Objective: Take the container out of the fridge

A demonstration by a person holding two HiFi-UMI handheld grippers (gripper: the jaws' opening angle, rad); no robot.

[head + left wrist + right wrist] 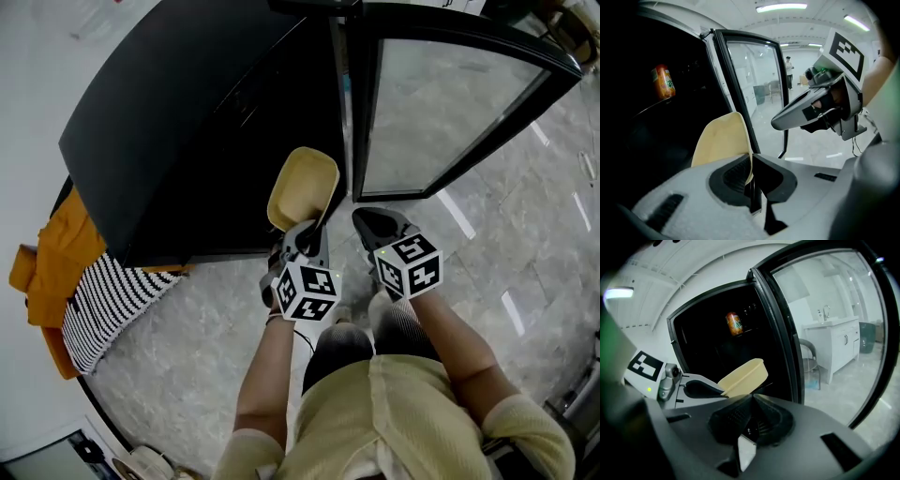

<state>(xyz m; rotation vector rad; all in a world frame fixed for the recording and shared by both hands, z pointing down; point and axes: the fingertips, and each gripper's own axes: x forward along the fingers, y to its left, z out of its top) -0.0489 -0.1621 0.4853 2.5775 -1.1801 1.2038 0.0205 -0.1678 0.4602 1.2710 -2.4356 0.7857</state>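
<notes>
The container (303, 187), a shallow pale-yellow tub with rounded corners and a plain rim, is held in mid-air before the open black fridge (206, 122), beside its glass door (450, 103). Its thin rim is pinched by the left tool (306, 230), jaws closed on it. The right tool (367, 221) is carried alongside, jaws together, nothing gripped. An orange can (663, 82) is seen inside.

Head view from above, steeply down on the fridge (187, 141). Both gripper views low, close, facing its open front; container (302, 187) shared by all three.
</notes>
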